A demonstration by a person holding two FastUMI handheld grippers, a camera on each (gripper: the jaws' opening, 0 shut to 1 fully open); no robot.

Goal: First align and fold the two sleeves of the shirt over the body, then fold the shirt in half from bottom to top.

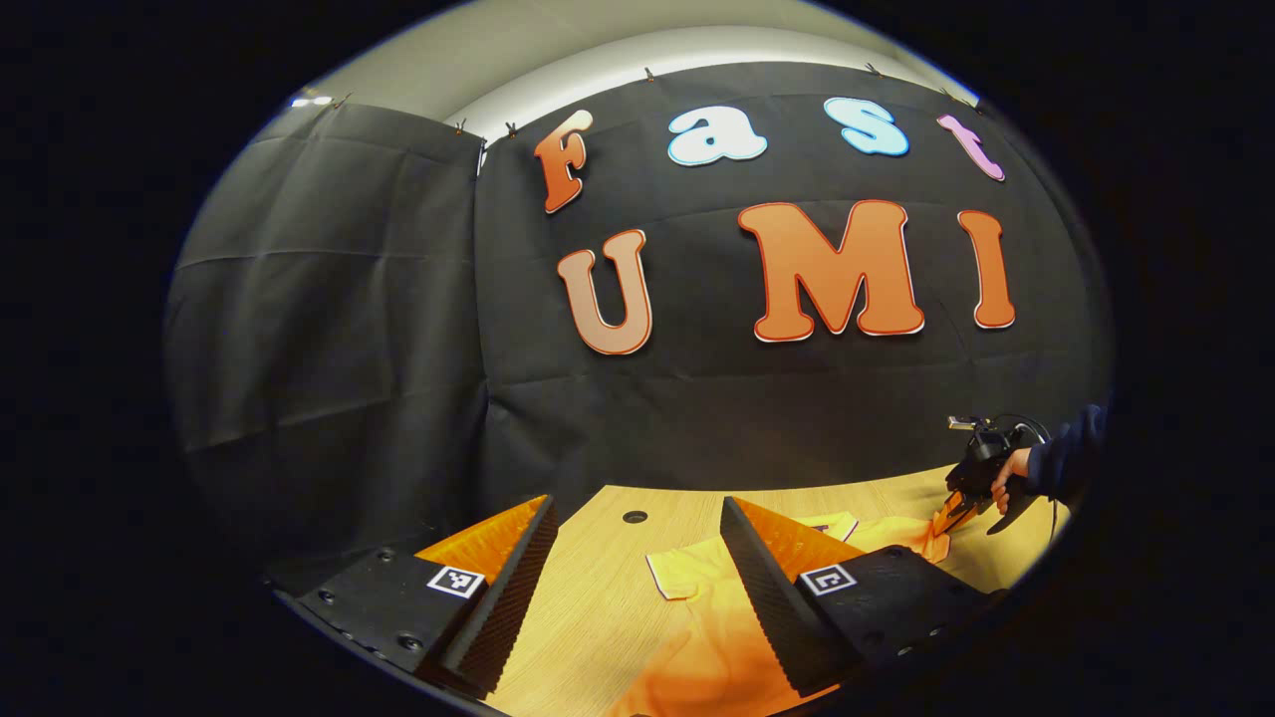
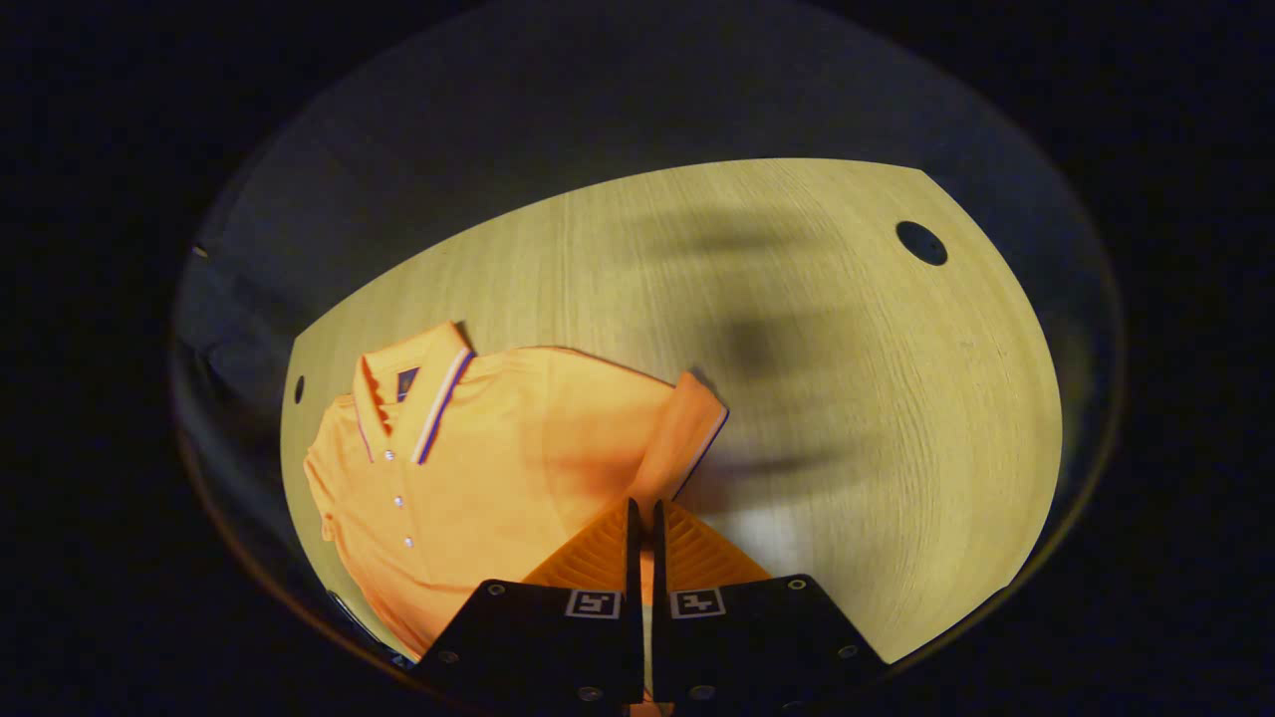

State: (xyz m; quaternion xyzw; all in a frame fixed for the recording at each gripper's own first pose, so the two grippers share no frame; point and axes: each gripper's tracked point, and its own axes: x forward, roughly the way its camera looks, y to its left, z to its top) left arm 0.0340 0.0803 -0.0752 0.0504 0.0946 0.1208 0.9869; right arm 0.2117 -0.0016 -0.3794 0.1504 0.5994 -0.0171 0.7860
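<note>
An orange polo shirt (image 2: 498, 468) lies front up on the wooden table (image 2: 797, 329), its striped collar (image 2: 418, 393) toward the left of the right gripper view. My right gripper (image 2: 642, 505) is shut on the near sleeve (image 2: 685, 433), with orange fabric pinched between its fingers. In the left gripper view my left gripper (image 1: 637, 503) stands open just above the table, and part of the shirt (image 1: 697, 637) spreads beneath and between its fingers. Farther right in that view, a hand (image 1: 1011, 468) holds the right gripper (image 1: 971, 488) down at the shirt's far side.
The table has a round cable hole (image 2: 921, 242) at the far right and a smaller hole (image 2: 299, 388) beside the collar. Black cloth walls (image 1: 329, 299) close the booth behind the table. Bare wood stretches to the right of the shirt.
</note>
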